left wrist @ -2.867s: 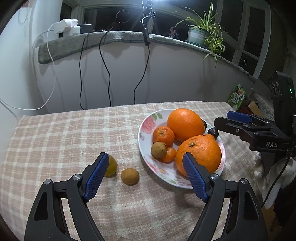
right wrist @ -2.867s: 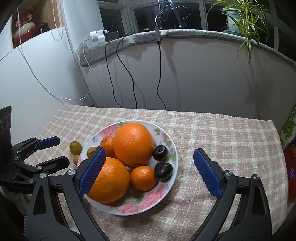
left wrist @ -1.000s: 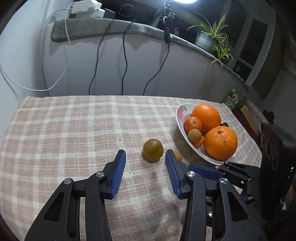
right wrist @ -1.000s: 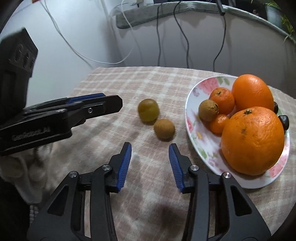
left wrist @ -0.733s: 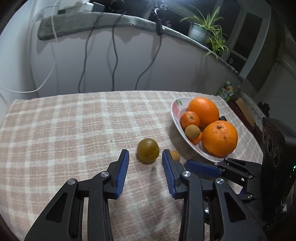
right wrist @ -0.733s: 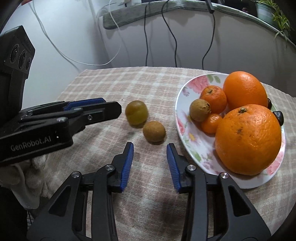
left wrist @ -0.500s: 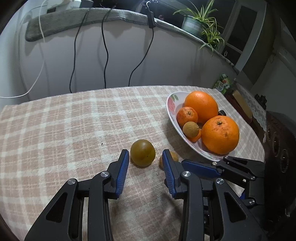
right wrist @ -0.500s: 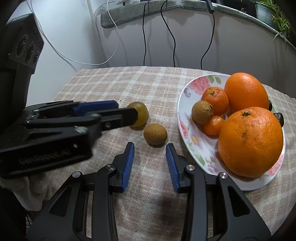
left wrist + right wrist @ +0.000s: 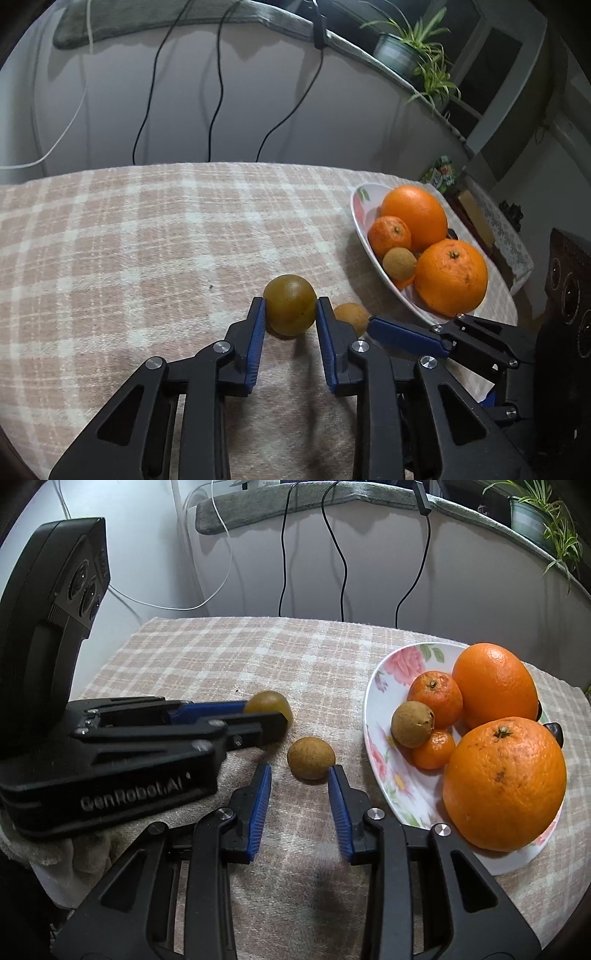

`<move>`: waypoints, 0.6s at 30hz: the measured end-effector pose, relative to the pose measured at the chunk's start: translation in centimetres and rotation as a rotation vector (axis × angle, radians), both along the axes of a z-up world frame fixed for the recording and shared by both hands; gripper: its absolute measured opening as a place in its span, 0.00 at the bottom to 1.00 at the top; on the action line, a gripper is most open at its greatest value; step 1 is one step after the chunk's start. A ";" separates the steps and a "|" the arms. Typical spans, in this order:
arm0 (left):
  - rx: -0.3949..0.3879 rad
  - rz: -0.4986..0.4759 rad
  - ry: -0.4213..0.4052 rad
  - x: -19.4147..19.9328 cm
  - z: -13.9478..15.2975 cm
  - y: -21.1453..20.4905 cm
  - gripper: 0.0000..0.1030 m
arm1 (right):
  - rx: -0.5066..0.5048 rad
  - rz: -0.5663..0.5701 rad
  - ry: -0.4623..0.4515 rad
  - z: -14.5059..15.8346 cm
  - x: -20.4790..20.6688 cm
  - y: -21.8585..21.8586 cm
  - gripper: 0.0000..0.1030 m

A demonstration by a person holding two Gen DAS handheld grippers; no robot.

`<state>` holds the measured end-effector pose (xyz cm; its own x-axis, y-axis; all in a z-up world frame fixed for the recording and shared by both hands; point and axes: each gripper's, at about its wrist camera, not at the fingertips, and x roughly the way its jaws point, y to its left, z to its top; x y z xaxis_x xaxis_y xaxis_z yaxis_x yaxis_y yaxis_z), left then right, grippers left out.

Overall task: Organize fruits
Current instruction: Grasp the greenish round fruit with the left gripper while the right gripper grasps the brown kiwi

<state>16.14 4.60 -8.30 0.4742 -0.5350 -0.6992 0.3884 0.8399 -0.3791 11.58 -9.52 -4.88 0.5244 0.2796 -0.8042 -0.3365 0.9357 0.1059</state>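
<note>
An olive-green round fruit [image 9: 290,306] lies on the checked tablecloth, and my left gripper [image 9: 290,322] is closing on it, with both blue pads against its sides. From the right wrist view the same fruit [image 9: 266,702] shows at the left gripper's [image 9: 275,722] tips. A small brown rough fruit [image 9: 311,757] lies just beyond my right gripper [image 9: 299,775], whose jaws are closing but stand apart from it. The flowered plate [image 9: 373,716] on the right holds two big oranges [image 9: 504,782], two small mandarins, a brown fruit and dark fruits.
The checked tablecloth [image 9: 129,240] stretches wide to the left of the plate [image 9: 357,212]. Black and white cables hang down the wall behind the table. A potted plant [image 9: 417,51] stands on the ledge. The right gripper [image 9: 376,326] lies close beside the left one.
My left gripper has moved forward and down, and its jaws have narrowed until they touch the green fruit. The right gripper's jaws have narrowed and come up to the brown fruit.
</note>
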 end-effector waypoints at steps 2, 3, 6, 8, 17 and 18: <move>-0.003 0.010 -0.006 0.0 0.1 0.3 0.24 | -0.012 -0.011 -0.003 0.0 0.5 0.0 0.31; -0.002 0.014 -0.010 -0.1 0.1 0.5 0.24 | -0.018 -0.015 -0.006 0.0 0.6 0.0 0.30; -0.014 0.019 -0.015 0.1 0.1 0.9 0.24 | -0.049 -0.019 -0.013 -0.1 1.0 0.7 0.28; -0.026 0.026 -0.016 0.2 0.1 1.2 0.24 | -0.065 -0.019 -0.020 -0.1 1.2 1.0 0.28; -0.047 0.034 -0.036 -0.1 0.3 1.9 0.24 | -0.043 -0.020 -0.021 0.0 1.4 0.9 0.27; -0.046 0.036 -0.038 -0.1 0.4 1.8 0.24 | -0.037 -0.018 -0.023 0.1 1.3 0.8 0.27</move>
<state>16.03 6.44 -7.94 0.5191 -0.5482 -0.6558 0.3733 0.8356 -0.4030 12.90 -8.76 -4.74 0.5477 0.2403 -0.8014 -0.3211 0.9449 0.0638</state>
